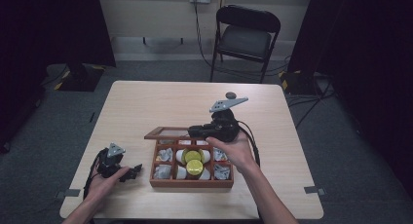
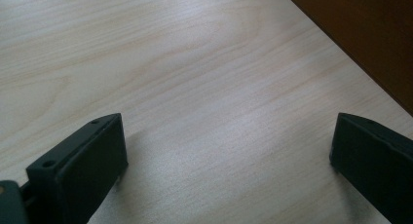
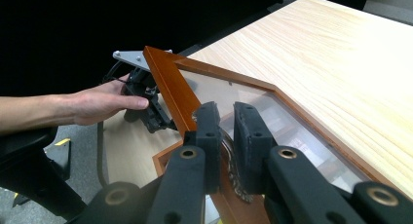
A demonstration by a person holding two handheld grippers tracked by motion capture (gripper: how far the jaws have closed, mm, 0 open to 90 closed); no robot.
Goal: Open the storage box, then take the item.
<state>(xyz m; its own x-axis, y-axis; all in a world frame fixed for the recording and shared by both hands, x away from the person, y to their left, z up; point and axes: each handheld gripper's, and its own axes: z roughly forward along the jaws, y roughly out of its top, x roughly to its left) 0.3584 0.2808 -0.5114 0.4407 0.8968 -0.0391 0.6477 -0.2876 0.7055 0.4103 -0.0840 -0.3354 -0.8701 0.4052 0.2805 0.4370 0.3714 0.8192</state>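
Observation:
A wooden compartment box point(image 1: 190, 183) sits near the table's front edge. It holds yellow round items point(image 1: 194, 161), white cups and crumpled silvery pieces. Its glass-paned lid point(image 1: 165, 133) is raised at the back. My right gripper point(image 1: 196, 131) is shut on the lid's wooden frame. In the right gripper view the jaws point(image 3: 226, 112) pinch the brown frame point(image 3: 170, 83), with the glass pane to the right. My left gripper point(image 1: 134, 169) rests on the table left of the box, held by a hand. Its jaws point(image 2: 229, 156) stand wide open over bare wood.
The light wooden table point(image 1: 146, 102) has a small dark round object point(image 1: 230, 95) near its back edge. A black folding chair point(image 1: 246, 36) stands behind the table, with cables on the floor. The box's dark side point(image 2: 370, 34) lies to the right of the left gripper.

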